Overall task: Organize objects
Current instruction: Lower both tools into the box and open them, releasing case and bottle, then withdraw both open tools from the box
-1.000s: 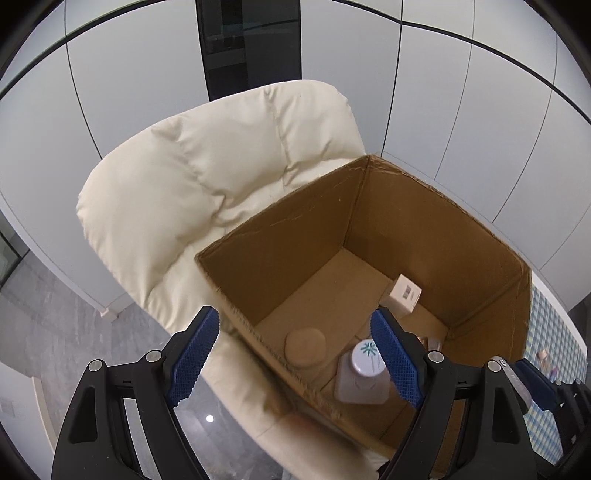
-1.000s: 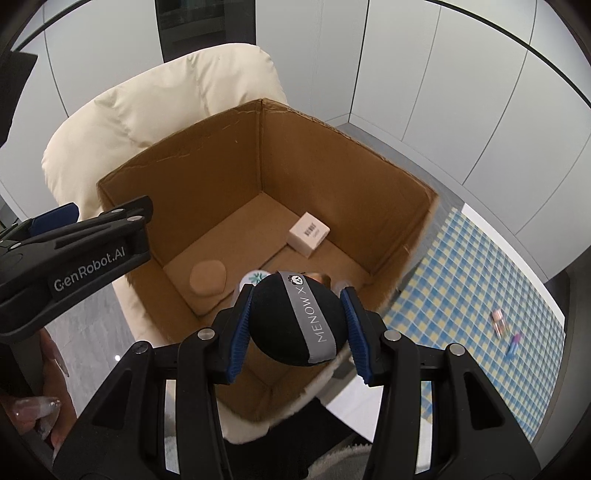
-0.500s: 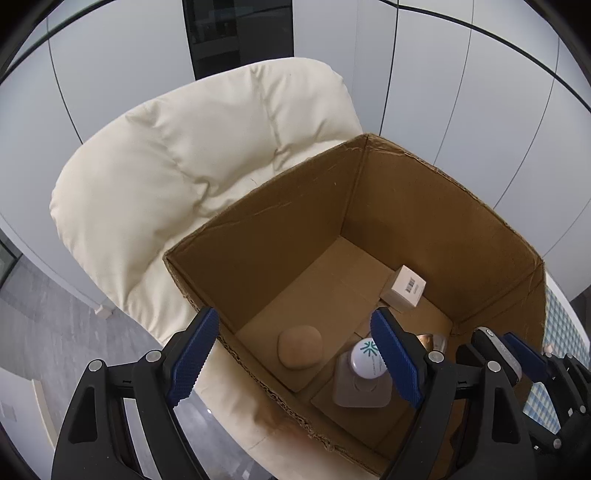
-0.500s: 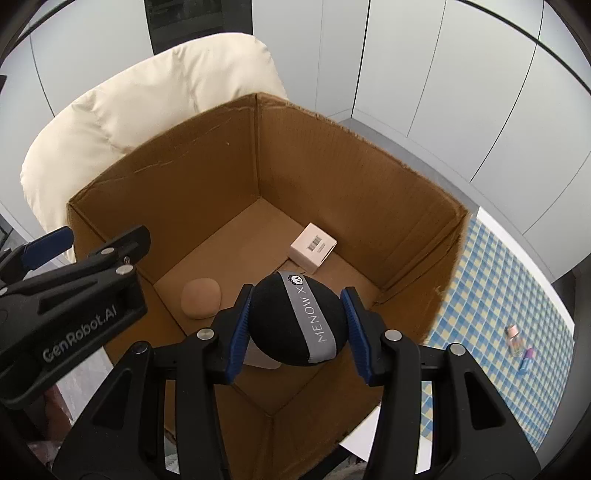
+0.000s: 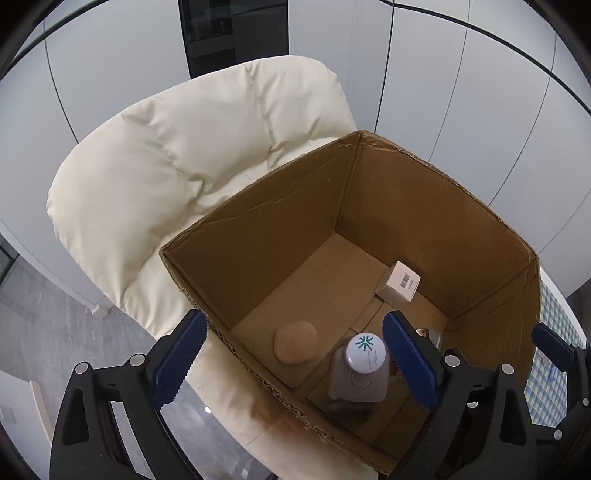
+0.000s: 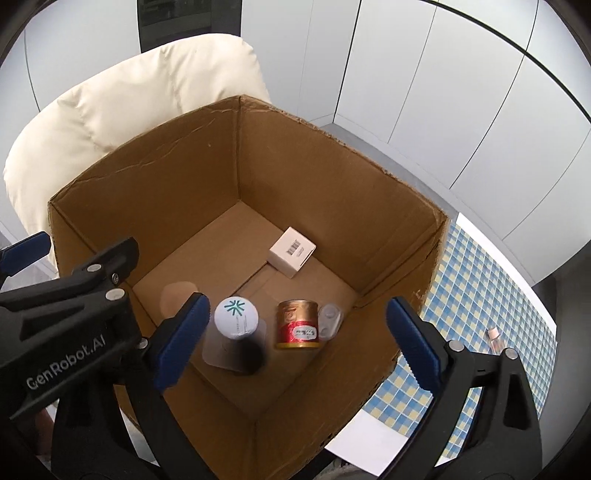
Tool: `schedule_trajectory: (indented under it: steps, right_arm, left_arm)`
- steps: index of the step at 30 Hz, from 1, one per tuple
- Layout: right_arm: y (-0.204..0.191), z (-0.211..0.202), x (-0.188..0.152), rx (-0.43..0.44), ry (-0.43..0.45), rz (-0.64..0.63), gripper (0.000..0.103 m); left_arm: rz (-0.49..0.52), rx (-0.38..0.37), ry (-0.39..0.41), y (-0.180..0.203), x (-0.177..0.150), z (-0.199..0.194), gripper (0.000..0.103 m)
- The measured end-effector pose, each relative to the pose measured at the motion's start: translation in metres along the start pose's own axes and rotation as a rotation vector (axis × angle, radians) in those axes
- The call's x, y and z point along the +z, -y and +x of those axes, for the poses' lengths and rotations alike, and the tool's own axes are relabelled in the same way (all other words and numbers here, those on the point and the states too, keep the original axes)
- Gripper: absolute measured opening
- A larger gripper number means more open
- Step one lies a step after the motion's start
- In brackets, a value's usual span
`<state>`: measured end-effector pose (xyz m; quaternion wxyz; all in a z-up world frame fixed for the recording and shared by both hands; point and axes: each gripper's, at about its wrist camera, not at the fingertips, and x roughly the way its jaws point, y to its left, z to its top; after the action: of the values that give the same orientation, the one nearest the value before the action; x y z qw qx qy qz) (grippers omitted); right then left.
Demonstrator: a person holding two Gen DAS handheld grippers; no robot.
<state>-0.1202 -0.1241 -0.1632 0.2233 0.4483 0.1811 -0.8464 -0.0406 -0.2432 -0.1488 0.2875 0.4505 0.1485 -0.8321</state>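
The cardboard box (image 6: 332,177) stands open on the seat of a cream padded chair (image 5: 177,177), its back rising behind the far wall of the box. On the box floor a white-capped bottle (image 6: 236,321) stands upright near the front, with a dark blurred round shape (image 6: 251,356) just beside its base; what that shape is cannot be told. A red and gold can (image 6: 298,325) stands to the right of the bottle, touching a small clear container (image 6: 330,320). A tan rounded pad (image 5: 295,347) lies flat left of the bottle, and a small white carton (image 6: 291,251) with a barcode rests farther back.

The right gripper (image 6: 295,347) hovers above the box, fingers spreading apart, nothing pressed between them. The left gripper (image 5: 295,358) hangs over the near edge, its fingers also spreading and empty.

To the right of the box a surface with a blue and yellow checked cloth (image 6: 480,317) carries two small bottles (image 6: 495,338). Pale wall panels (image 5: 424,74) curve around the room, a dark opening (image 5: 236,33) sits behind the chair, and grey floor (image 5: 48,332) shows at lower left.
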Motion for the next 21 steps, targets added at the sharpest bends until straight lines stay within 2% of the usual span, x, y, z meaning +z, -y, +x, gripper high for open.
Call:
schedule_trajectory:
  steps: [21]
  right_arm:
    - [0.015, -0.016, -0.005, 0.024, 0.004, 0.040, 0.098]
  left_arm:
    - [-0.007, -0.004, 0.003, -0.004, -0.006, -0.014, 0.097]
